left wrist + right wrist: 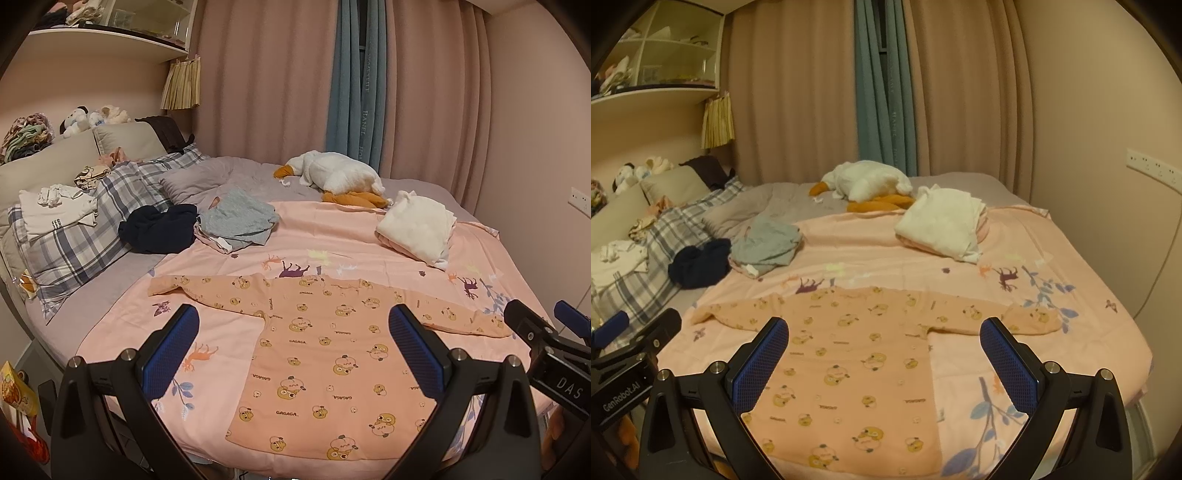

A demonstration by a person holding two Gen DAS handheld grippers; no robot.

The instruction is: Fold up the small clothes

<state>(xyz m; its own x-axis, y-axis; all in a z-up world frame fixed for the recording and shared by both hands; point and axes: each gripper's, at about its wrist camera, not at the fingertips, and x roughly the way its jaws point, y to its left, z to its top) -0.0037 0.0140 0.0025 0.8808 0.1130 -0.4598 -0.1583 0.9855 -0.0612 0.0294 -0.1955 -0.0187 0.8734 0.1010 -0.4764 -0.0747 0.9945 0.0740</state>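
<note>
A small peach long-sleeved top [325,354] with a bear print lies flat on the pink sheet [229,343], sleeves spread left and right, hem toward me. It also shows in the right wrist view [849,354]. My left gripper [295,350] is open and empty, hovering above the top's near part. My right gripper [884,358] is open and empty, above the top's right half; it shows at the right edge of the left wrist view [543,332]. The left gripper shows at the left edge of the right wrist view [635,332].
Folded white clothes [417,229], a grey pile [236,218] and a dark navy garment [159,229] lie farther back. A plush goose [332,177] lies by the curtain. Plaid pillows [92,229] with folded clothes sit at the left. The bed's near edge is below the grippers.
</note>
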